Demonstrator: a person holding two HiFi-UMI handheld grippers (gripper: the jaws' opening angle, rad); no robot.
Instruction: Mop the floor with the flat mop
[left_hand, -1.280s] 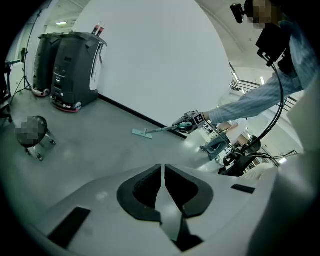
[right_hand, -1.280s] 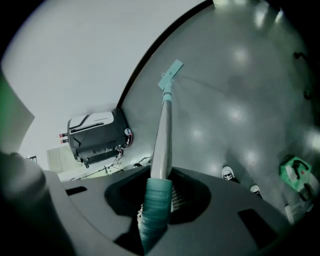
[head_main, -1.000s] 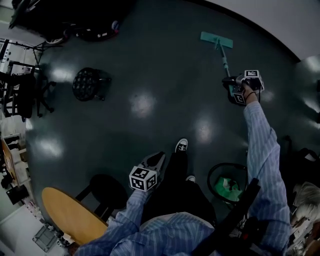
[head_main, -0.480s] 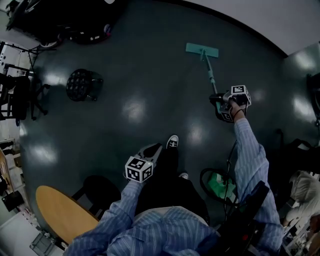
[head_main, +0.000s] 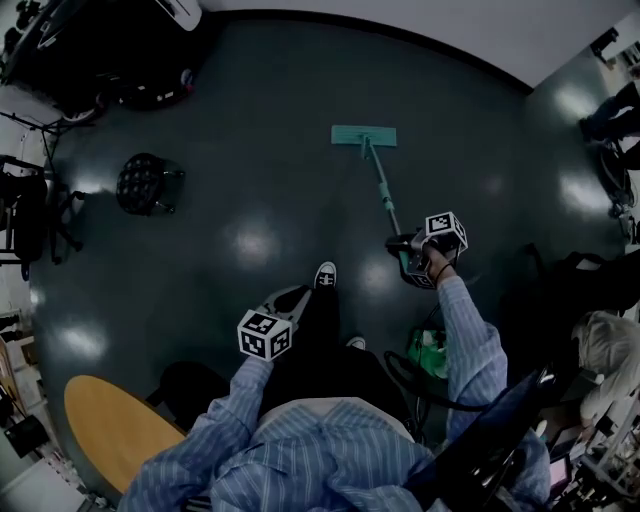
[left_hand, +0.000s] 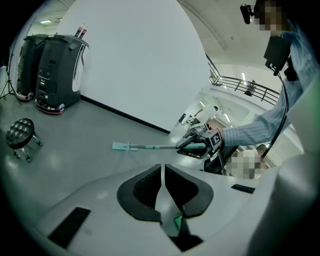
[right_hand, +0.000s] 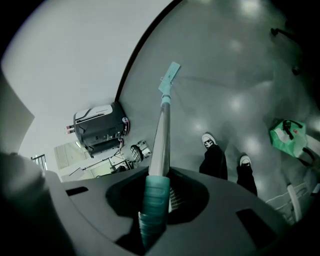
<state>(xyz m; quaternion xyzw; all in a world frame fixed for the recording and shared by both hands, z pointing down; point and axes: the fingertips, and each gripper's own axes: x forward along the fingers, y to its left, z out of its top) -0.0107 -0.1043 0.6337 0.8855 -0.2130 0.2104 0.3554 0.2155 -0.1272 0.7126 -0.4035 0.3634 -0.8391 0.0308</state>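
Observation:
The flat mop's teal head lies flat on the dark floor ahead of me, near the white wall. Its handle slants back to my right gripper, which is shut on the teal grip. In the right gripper view the handle runs up to the mop head. My left gripper hangs low beside my legs, its jaws shut with nothing between them. From the left gripper view the mop and the right gripper show off to the right.
A black stool stands at the left. Dark machines line the far wall. A round wooden table sits at the lower left, and a bin with a green bag by my right side. My shoes are close behind the mop.
The mop head and my right gripper have shifted left and nearer to me across the floor. The left gripper stays by my legs, still shut.

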